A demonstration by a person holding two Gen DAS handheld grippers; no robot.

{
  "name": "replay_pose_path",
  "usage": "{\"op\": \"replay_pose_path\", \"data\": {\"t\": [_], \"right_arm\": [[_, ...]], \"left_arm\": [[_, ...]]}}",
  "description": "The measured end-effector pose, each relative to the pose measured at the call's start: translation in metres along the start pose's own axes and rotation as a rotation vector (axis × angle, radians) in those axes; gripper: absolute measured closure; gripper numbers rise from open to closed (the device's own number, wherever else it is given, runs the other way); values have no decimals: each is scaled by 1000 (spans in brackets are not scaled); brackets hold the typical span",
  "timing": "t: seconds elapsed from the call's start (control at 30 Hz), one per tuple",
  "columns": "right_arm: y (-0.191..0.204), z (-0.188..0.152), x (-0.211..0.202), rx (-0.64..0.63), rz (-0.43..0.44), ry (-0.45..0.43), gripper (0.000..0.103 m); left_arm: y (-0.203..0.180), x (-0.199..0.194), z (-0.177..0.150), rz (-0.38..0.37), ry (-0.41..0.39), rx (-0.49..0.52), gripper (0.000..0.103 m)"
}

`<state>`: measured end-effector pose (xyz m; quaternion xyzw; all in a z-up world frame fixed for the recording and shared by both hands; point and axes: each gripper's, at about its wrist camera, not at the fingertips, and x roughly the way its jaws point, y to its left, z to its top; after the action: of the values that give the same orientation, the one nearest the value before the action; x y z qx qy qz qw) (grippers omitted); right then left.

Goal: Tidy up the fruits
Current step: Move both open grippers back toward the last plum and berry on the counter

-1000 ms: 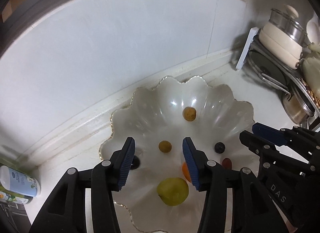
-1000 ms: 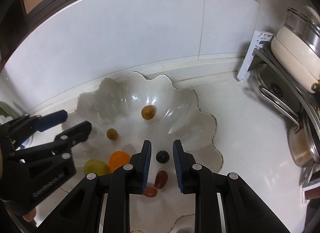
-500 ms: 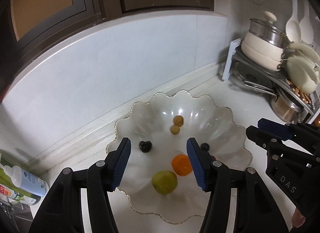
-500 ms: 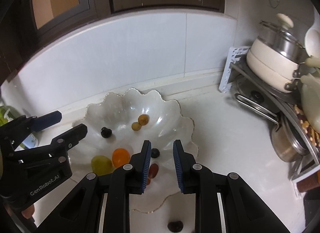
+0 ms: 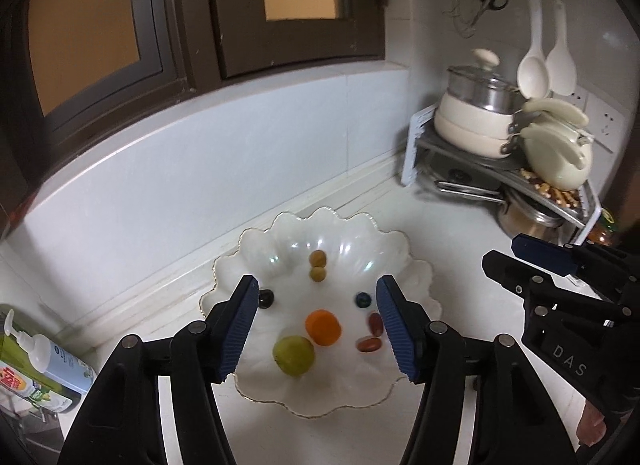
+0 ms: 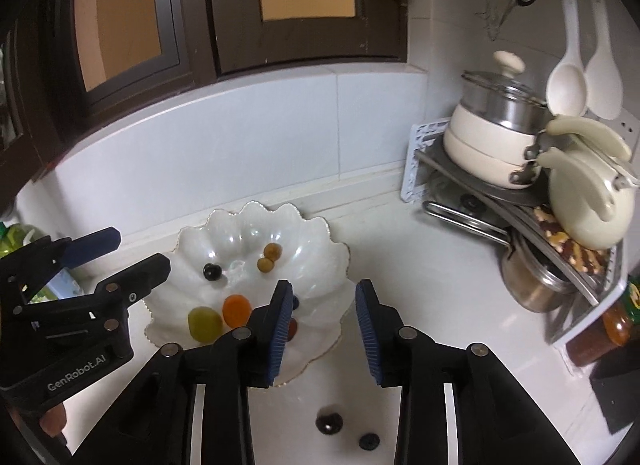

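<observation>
Both tools lifting off bowl [image 5: 256, 241], jaws just widening, empty; next we're fetching dark fruits [image 6: 329, 423] on near worktop [image 6: 440, 285].

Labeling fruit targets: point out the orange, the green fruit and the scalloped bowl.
orange [image 5: 323, 327], left wrist view, middle of its top face
green fruit [image 5: 294, 356], left wrist view, centre of its skin
bowl [image 5: 256, 391], left wrist view, bare near rim
</observation>
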<state>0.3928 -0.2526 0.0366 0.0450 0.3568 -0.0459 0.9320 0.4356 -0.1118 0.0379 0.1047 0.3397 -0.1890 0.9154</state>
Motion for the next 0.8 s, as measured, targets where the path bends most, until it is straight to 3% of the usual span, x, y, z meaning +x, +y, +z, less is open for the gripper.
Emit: {"op": "replay_pose_path", "data": {"t": [0.1,0.17,0.2,0.8], "right_arm": [[-5,-7,-10,11,-9,-7,65],[-9,-11,-17,23,-15,-16,55],[-10,-12,-19,27,-15,-20,54],[-32,-55,-63,101,-37,-84,54]], "left_arm": [[-7,-9,-2,-12,-11,13,43],[-11,-14,-4,-23,-17,18,42],[-14,-15,-6,-27,-18,22,42],[-54,-45,-30,-89,-85,113,40]]}}
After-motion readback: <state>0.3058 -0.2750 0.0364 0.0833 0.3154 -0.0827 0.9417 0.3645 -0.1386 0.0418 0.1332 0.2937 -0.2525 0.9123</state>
